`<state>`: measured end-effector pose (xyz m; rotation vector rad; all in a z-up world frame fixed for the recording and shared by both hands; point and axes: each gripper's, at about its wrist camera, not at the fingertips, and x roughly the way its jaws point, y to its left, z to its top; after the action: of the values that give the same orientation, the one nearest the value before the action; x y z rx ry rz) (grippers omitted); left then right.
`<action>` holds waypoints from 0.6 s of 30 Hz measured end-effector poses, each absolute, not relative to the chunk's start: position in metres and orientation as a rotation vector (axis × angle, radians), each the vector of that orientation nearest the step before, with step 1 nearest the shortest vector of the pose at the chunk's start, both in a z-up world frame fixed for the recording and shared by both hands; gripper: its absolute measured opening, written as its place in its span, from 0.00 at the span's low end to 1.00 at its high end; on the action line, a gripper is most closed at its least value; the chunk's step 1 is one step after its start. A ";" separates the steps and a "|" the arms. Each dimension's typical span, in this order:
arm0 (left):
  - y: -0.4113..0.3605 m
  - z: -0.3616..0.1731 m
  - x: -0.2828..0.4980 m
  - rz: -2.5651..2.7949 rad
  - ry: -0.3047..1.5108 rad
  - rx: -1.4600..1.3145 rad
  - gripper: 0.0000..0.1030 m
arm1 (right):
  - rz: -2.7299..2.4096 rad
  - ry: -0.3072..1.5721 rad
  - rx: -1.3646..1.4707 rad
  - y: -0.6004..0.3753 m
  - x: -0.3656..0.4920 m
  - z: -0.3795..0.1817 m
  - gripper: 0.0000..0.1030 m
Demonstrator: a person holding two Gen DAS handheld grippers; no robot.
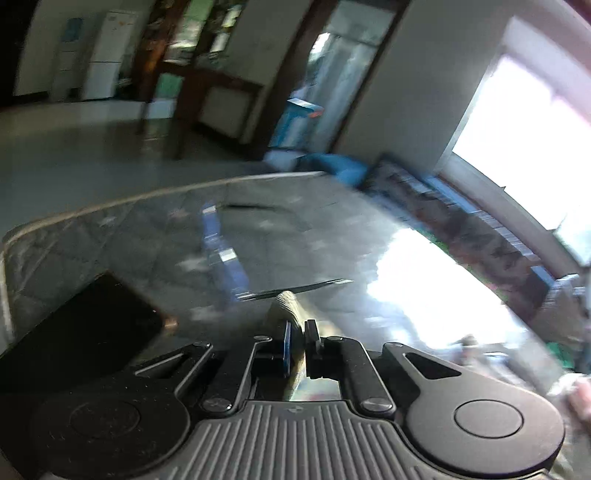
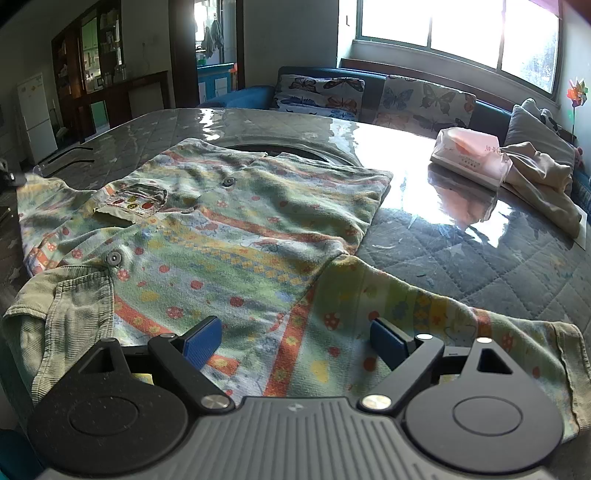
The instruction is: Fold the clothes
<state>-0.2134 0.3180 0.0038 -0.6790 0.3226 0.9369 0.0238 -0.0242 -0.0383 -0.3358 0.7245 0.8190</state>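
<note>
**Left fingers pinching a cuff, right fingers waiting over the shirt**

One patterned shirt (image 2: 229, 236) is lying flat on the bench (image 2: 461, 266), its sleeve (image 2: 461, 332) running rightward under the right gripper (image 2: 295, 341), whose fingers are standing apart and empty. The left gripper (image 1: 299, 339) is clamping a ribbed cuff (image 1: 291, 306).

left wrist: low, close, blurred | right wrist: downward | shared: table (image 2: 461, 266)

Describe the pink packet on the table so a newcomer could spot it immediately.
Start at the big window, then drop to the glossy table below it. On the table's far right lies the pink packet, beside a crumpled beige garment. It alone is boxy, plastic-wrapped and pink.
</note>
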 end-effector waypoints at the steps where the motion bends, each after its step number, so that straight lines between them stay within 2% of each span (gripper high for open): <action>1: 0.312 0.011 -0.212 0.907 0.309 -0.671 0.07 | 0.819 0.723 -0.335 -0.024 0.024 -0.038 0.87; 10: 0.233 0.065 -0.165 0.491 0.250 -0.614 0.07 | 0.810 0.687 -0.301 -0.030 0.023 -0.031 0.87; 18: 0.173 0.061 -0.103 0.123 0.324 -0.633 0.07 | 0.799 0.664 -0.261 -0.040 0.021 -0.023 0.86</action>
<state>-0.1035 0.1734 0.0608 -0.6332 0.3245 0.1227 0.0213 -0.0404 -0.0233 -0.2612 0.6638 0.7988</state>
